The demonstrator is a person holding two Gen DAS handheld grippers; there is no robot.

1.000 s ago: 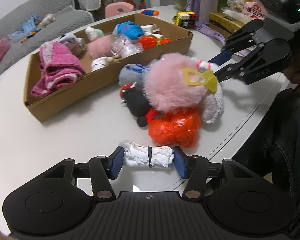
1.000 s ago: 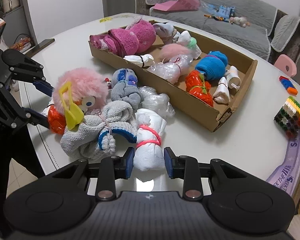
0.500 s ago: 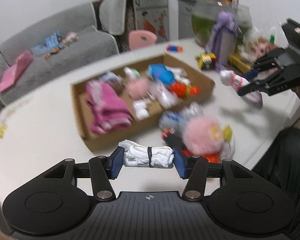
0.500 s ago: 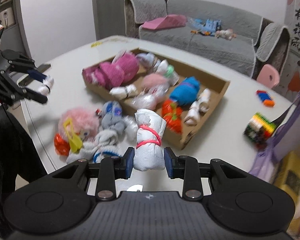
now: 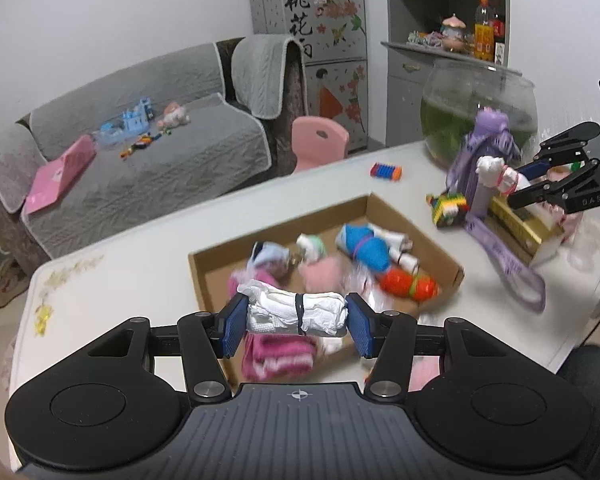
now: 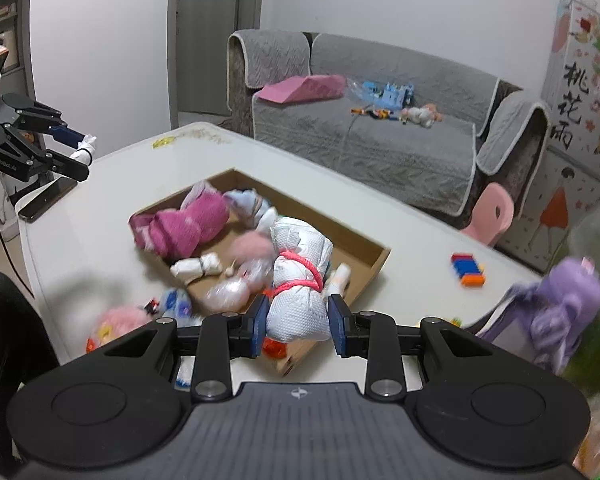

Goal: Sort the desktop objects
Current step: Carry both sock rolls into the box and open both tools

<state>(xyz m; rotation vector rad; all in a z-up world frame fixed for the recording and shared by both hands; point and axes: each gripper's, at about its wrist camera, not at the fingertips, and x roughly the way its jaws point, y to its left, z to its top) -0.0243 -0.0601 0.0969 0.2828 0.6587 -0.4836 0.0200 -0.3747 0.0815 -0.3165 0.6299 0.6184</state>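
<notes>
- My left gripper (image 5: 296, 322) is clamped on a white bundle with a dark band (image 5: 296, 314). The bundle lies crosswise, one blue pad on each end. An end-to-end grip suits a soft roll: I judge it cannot slip sideways out of the pads.
- My right gripper (image 6: 298, 326) is closed on a white bundle with pink ties (image 6: 298, 280). It is gripped low on its sides, so it stands upright between the pads with its tied top pointing away from the camera.
- Both bundles are lifted clear of the white table (image 5: 140, 260). The left one hangs above the near part of the cardboard box (image 5: 416, 232); the right one is in front of the box's near corner in its own view.
- The box already holds a magenta towel roll (image 6: 180, 228), a blue roll (image 5: 368, 246), an orange item (image 5: 410, 286) and pale bundles. I read it as the sorting bin, so both loads likely go there.
- A fluffy pink toy (image 6: 118, 318) and small pieces lie on the table outside the box, blurred. Sorting is unfinished.
- Free floor in the box looks scarce; I would aim for the bare cardboard at the far side.
- Risk: both grippers lowering together could crowd each other.
</notes>
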